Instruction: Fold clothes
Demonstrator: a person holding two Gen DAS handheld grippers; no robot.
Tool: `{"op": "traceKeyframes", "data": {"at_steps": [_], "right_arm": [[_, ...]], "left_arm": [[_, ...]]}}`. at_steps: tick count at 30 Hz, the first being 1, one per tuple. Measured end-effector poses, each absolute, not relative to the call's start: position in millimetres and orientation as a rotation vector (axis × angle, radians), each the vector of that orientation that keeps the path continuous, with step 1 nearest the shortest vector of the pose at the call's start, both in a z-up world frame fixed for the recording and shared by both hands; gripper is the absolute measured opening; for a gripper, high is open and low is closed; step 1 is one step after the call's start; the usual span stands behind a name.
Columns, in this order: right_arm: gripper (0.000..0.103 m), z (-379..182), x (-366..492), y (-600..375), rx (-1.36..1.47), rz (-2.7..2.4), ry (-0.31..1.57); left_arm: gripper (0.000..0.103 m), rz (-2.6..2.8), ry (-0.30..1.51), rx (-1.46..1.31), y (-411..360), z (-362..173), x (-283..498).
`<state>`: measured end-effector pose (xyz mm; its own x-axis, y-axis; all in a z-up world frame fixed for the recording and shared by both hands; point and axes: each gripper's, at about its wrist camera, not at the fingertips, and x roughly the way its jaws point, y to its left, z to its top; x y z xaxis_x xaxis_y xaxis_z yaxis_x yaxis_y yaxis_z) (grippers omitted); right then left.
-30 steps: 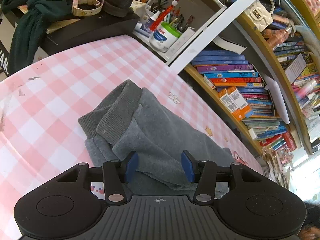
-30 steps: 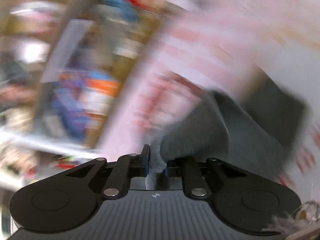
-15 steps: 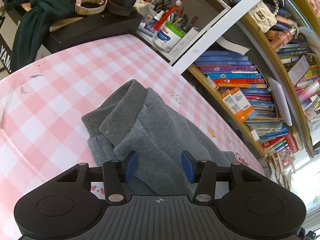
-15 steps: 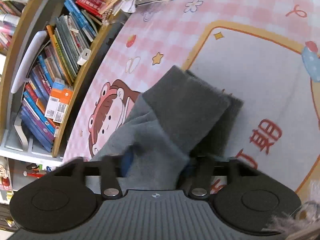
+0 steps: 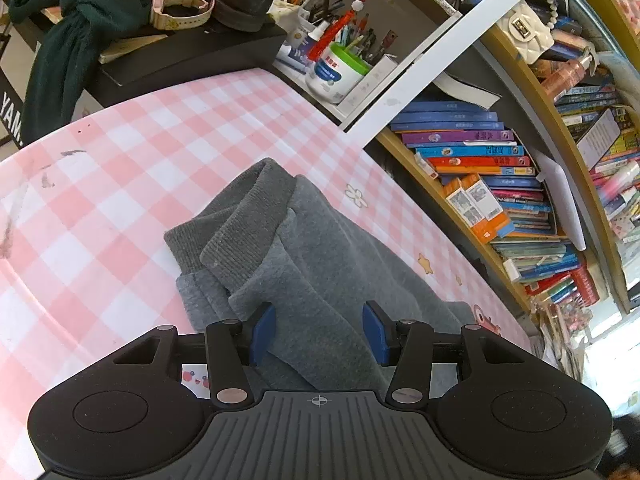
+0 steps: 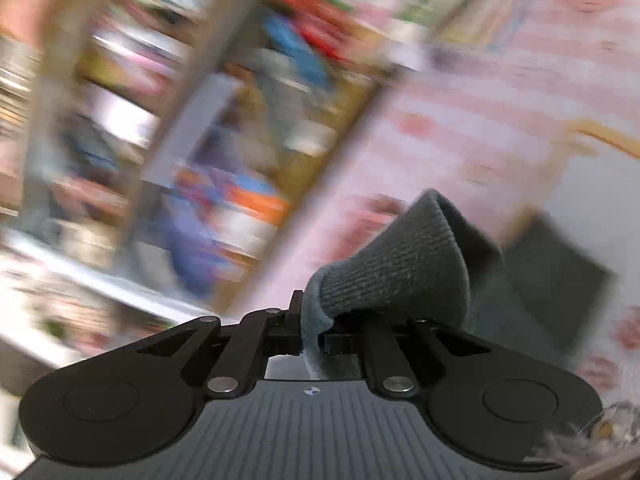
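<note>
A grey fleece garment (image 5: 316, 256) with ribbed cuffs lies bunched on the pink-and-white checked tablecloth (image 5: 132, 152), alongside the edge that faces the bookshelf (image 5: 492, 184). Two ribbed cuffs (image 5: 240, 220) lie stacked at the garment's end away from the left gripper (image 5: 319, 332). That gripper hangs just over the near part of the garment, its blue-padded fingers (image 5: 262, 330) set moderately apart with a fold of fleece between them; the pads do not press on the cloth. A green-lidded pen pot (image 5: 336, 72) stands beyond the tablecloth's far edge, next to the bookshelf.

In the right wrist view the background is smeared by blur. The right gripper (image 6: 314, 330) is clamped tight on a ribbed cuff (image 6: 404, 264), which fans out above the closed fingers; its jaws have just been closing onto this cloth.
</note>
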<state>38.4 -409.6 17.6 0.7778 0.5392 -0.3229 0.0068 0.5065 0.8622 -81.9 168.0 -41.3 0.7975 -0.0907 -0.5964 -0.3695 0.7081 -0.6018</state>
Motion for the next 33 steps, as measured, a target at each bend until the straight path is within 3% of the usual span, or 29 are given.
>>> {"op": "traceKeyframes", "data": {"at_steps": [2,7,8,9,11,21,22,24,29,31,33], "right_arm": [[0.008,16.1,36.4,-414.9,0.951,0.298,0.639],[0.013,-33.5,48.6,-422.2,0.822,-0.060,0.961],[0.018,-40.6,45.8,-422.6,0.861,-0.063,0.963],[0.030,-43.3,42.7,-421.7,0.893,-0.056,0.950],[0.039,-41.7,40.5,-417.4,0.905,-0.039,0.928],[0.043,-22.7,36.1,-418.1,0.904,-0.053,0.917],[0.046,-22.3,35.4,-419.0,0.900,-0.065,0.921],[0.065,-21.1,34.4,-420.6,0.878,-0.109,0.924],[0.060,-19.8,32.9,-426.5,0.872,-0.137,0.899],[0.052,-21.0,34.5,-425.8,0.861,-0.134,0.907],[0.035,-22.2,37.1,-423.7,0.848,-0.124,0.920]], "left_arm": [[0.048,0.166,0.643,-0.781,167.6,-41.5,-81.6],[0.048,0.161,0.644,-0.798,168.8,-44.0,-82.3],[0.048,0.162,0.644,-0.795,168.5,-43.6,-82.2],[0.048,0.162,0.644,-0.792,168.2,-43.2,-82.1],[0.048,0.162,0.644,-0.790,168.0,-42.7,-81.9],[0.048,0.165,0.638,-0.795,167.0,-42.0,-82.7],[0.047,0.164,0.637,-0.794,167.0,-41.9,-82.4],[0.047,0.161,0.637,-0.792,166.9,-42.0,-82.0],[0.047,0.159,0.641,-0.790,167.4,-42.9,-81.3],[0.047,0.157,0.642,-0.789,167.0,-43.2,-80.5],[0.047,0.153,0.642,-0.785,166.4,-42.7,-80.1]]}}
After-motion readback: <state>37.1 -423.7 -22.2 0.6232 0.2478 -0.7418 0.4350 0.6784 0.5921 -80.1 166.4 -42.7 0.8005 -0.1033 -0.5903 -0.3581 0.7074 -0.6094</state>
